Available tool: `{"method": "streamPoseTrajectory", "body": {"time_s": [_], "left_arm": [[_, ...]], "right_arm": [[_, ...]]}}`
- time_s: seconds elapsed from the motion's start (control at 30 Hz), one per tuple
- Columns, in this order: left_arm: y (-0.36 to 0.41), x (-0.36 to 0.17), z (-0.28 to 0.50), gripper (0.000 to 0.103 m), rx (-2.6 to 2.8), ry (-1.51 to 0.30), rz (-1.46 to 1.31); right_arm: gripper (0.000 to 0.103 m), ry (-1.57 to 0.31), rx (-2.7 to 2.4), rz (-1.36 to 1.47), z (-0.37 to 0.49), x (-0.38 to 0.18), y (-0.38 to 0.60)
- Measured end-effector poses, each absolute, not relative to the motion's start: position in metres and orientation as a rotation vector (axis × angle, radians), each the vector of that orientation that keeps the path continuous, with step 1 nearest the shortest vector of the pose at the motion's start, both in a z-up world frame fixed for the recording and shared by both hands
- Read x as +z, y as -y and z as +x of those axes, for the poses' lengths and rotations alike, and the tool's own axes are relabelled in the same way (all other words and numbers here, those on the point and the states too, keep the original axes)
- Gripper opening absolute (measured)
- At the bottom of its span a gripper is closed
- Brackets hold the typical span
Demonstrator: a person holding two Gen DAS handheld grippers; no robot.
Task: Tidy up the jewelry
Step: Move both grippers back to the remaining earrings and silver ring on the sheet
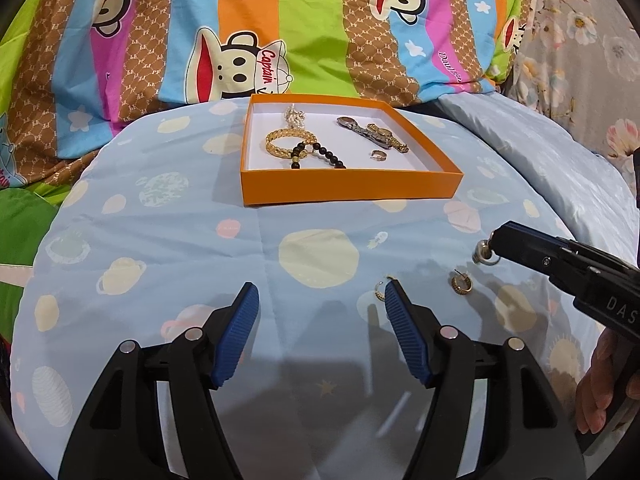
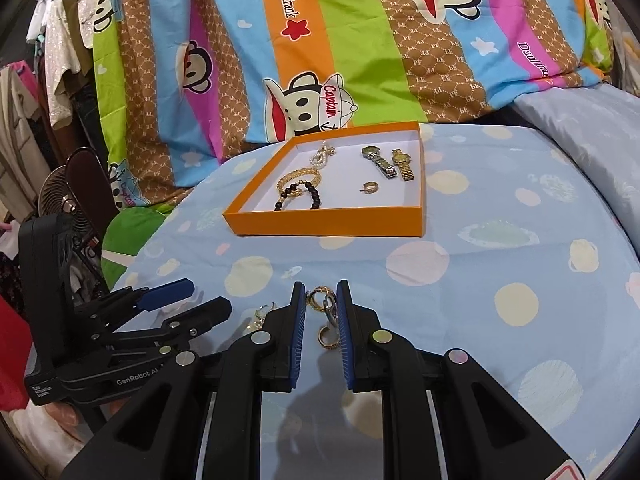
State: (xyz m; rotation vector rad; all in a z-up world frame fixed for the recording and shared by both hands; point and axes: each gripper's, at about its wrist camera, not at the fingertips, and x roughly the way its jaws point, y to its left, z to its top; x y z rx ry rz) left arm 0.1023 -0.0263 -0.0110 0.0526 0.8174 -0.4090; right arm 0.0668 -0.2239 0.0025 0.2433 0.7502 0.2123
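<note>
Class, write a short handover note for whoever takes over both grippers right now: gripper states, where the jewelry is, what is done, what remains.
Left gripper: open, empty, low over the blue sheet.
Right gripper: shut on a silver earring, lifted off the sheet.
Orange box: already holds two bracelets, a pearl piece, two watches and one gold earring.
Left to do: drop the held earring in the box, then collect the two gold earrings on the sheet, one near the right gripper, one by the left gripper's finger.
</note>
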Motion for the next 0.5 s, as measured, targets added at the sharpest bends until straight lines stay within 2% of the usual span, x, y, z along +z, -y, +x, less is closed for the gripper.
{"method": "streamPoseTrajectory", "body": {"time_s": [0.5], "left_arm": [[0.026,-0.011,0.102,0.063,-0.414,-0.82,0.055]], "right_arm": [[0.016,-0.836,0.125,0.183,0.068,-0.014,0.225]]}}
